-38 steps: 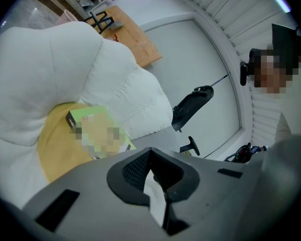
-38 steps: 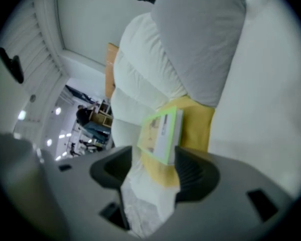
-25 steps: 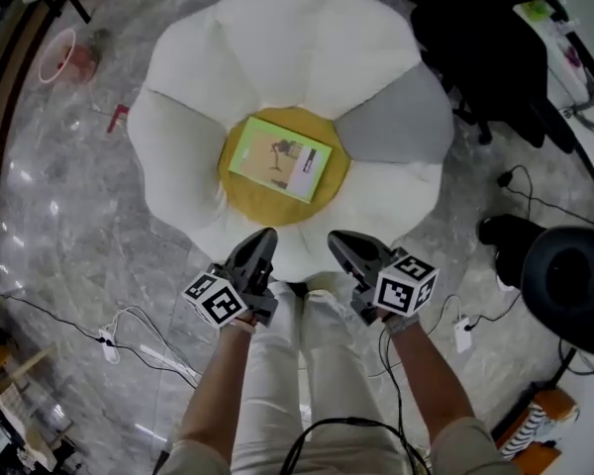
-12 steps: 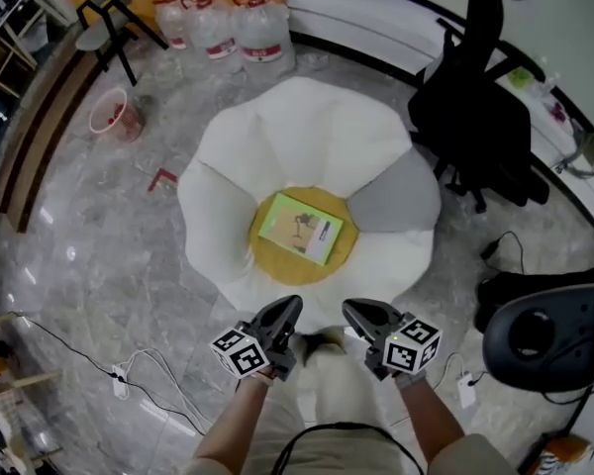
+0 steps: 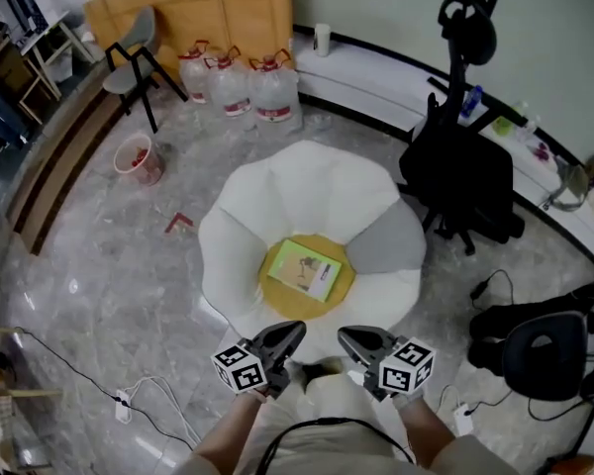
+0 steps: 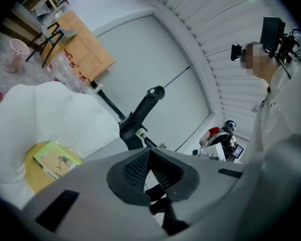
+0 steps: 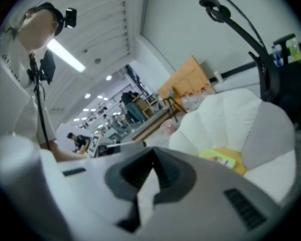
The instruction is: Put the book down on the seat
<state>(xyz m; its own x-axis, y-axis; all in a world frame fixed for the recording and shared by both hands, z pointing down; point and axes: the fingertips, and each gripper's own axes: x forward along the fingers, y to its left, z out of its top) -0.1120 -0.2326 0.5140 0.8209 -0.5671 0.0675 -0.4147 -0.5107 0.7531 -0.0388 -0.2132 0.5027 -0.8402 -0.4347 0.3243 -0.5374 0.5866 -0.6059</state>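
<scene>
Head view showed your left gripper and right gripper with fingers closed on nothing; the book lay flat on the seat, beyond your fingertips.

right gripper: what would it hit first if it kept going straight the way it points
Probably the near white petals of the seat. The right gripper points slightly downward at them, and the book lies off that line. Depth is unclear.

Pretty roomy: the flower seat is wide open from above and the near side. Black office chair crowds its right edge, water jugs sit behind, cables trail over the floor to the left.
</scene>
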